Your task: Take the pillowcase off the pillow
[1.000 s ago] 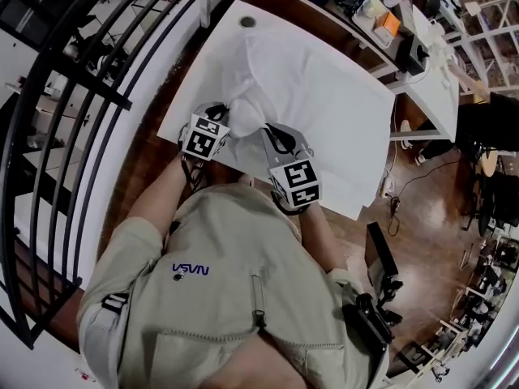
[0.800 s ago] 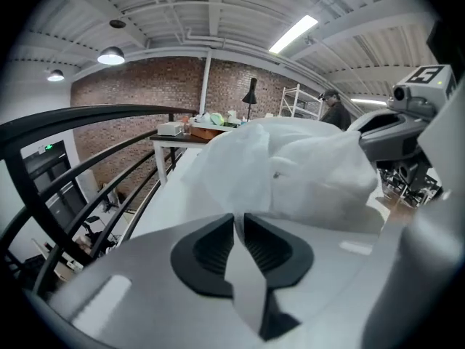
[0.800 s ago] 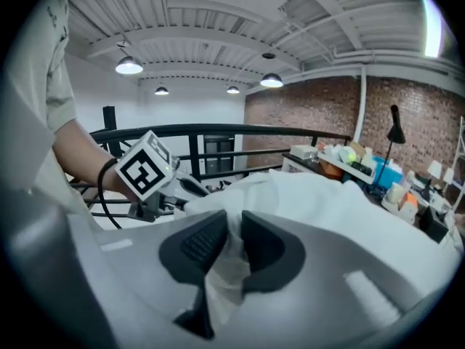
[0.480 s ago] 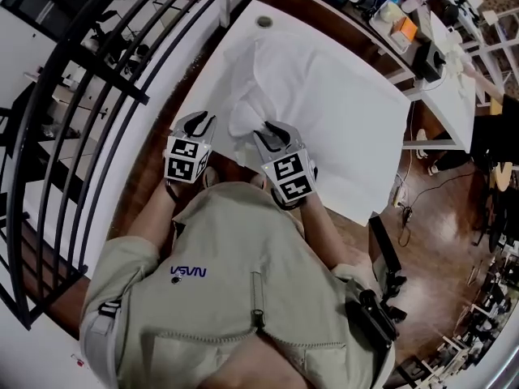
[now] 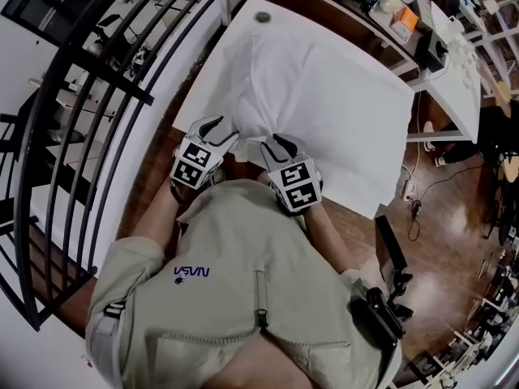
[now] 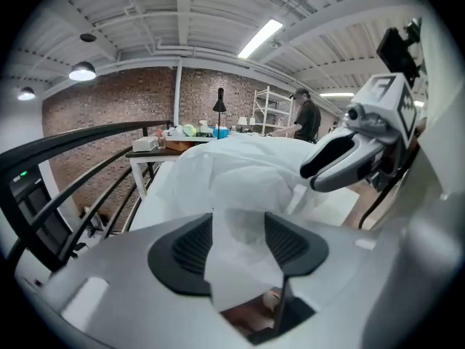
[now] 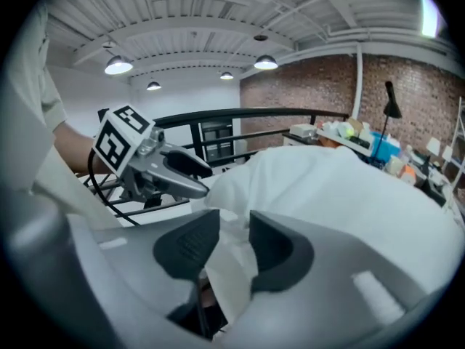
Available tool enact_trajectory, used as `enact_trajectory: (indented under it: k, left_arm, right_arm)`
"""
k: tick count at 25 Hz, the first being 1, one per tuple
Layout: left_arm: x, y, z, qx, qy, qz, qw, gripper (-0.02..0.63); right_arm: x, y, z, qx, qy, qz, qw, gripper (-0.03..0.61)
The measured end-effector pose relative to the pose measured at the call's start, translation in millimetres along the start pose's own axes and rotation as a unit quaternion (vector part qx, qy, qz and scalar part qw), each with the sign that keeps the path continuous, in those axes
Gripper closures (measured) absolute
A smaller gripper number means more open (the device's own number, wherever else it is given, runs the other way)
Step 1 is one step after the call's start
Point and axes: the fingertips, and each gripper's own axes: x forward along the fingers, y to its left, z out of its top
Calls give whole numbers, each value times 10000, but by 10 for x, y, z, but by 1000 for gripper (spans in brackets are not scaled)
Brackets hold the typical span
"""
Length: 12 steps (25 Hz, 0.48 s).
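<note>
The pillow in its white pillowcase [image 5: 324, 96] lies across the white table [image 5: 243, 24]. Both grippers are at its near edge, side by side. My left gripper [image 5: 223, 126] has just been opening; its jaws stand apart with a loose flap of the pillowcase [image 6: 240, 195] lying in the gap. My right gripper [image 5: 276, 143] has also just been opening, and a fold of the case [image 7: 231, 264] hangs between its parted jaws. The right gripper [image 6: 341, 158] shows in the left gripper view, the left gripper [image 7: 174, 169] in the right gripper view.
A black railing [image 5: 97, 96] runs along the table's left side. A second table with clutter [image 5: 405, 23] stands beyond the far right corner. A black device [image 5: 389, 258] sits on the wooden floor at the right. A person [image 6: 305, 118] stands far off.
The left gripper swung out to the left, away from the cloth, then came back to the pillow's near edge. The bunched end of the case has settled lower. Both sets of jaws stand wider.
</note>
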Motion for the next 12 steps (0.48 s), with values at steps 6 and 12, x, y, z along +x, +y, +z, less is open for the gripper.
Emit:
enact_trajectory:
  k: [6,12]
  left_arm:
    - [55,-221,-166,-20,249,-696,9973,282]
    - [200,-123,33,-52,18,-679,9977,500]
  right_arm:
    - [174,54,-241,444,512,32,9977,448]
    - [412,32,-230,408,629,-344,9966,442]
